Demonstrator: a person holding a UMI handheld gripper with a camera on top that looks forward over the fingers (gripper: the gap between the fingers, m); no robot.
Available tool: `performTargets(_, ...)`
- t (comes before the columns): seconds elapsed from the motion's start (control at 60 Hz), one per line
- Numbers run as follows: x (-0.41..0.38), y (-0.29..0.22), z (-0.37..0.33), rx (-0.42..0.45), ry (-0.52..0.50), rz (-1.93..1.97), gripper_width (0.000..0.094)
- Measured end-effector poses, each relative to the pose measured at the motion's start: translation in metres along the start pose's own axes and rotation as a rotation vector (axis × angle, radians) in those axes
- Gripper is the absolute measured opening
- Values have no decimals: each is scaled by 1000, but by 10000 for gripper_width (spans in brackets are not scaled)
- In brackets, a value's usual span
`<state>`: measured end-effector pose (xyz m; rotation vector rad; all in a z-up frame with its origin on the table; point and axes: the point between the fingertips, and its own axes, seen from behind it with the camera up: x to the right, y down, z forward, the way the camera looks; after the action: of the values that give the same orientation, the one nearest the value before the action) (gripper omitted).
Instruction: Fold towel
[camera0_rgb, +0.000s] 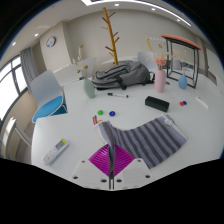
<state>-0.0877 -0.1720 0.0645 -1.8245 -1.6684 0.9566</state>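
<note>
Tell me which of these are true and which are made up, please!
1. The striped towel lies on the white table. True.
2. The tool is pinching one corner of the towel. True: both fingers close on its near corner.
3. A red backpack sits behind the towel. False: the backpack is grey.
4. A blue chair stands beside the table. True.
5. The wooden coat stand is lying on the table. False: it stands upright behind the table.

Towel (153, 137): grey-white stripes. Finger pads (107, 157): magenta. Table (70, 115): white. Chair (47, 103), left of frame: blue. Coat stand (112, 34), top centre: yellow wood. Backpack (120, 72): grey.
</note>
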Motion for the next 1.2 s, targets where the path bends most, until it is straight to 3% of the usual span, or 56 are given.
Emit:
performTargets(0.217, 89, -61, -19, 40, 86, 104, 31)
performTargets(0.4, 178, -53, 13, 12, 212, 124, 58)
performTargets(0.433, 184, -47, 22, -8, 199, 123, 156)
performTargets(0.45, 187, -44, 26, -16, 196, 124, 259)
performTargets(0.517, 205, -34, 29, -32, 236, 108, 845)
performTargets(0.65, 215, -56, -15, 22, 271, 32, 849)
performTargets(0.85, 168, -88, -168, 70, 220, -51, 850)
performTargets(1.017, 156, -77, -259, 65, 252, -104, 846)
performTargets(1.2, 145, -46, -286, 24, 219, -42, 852)
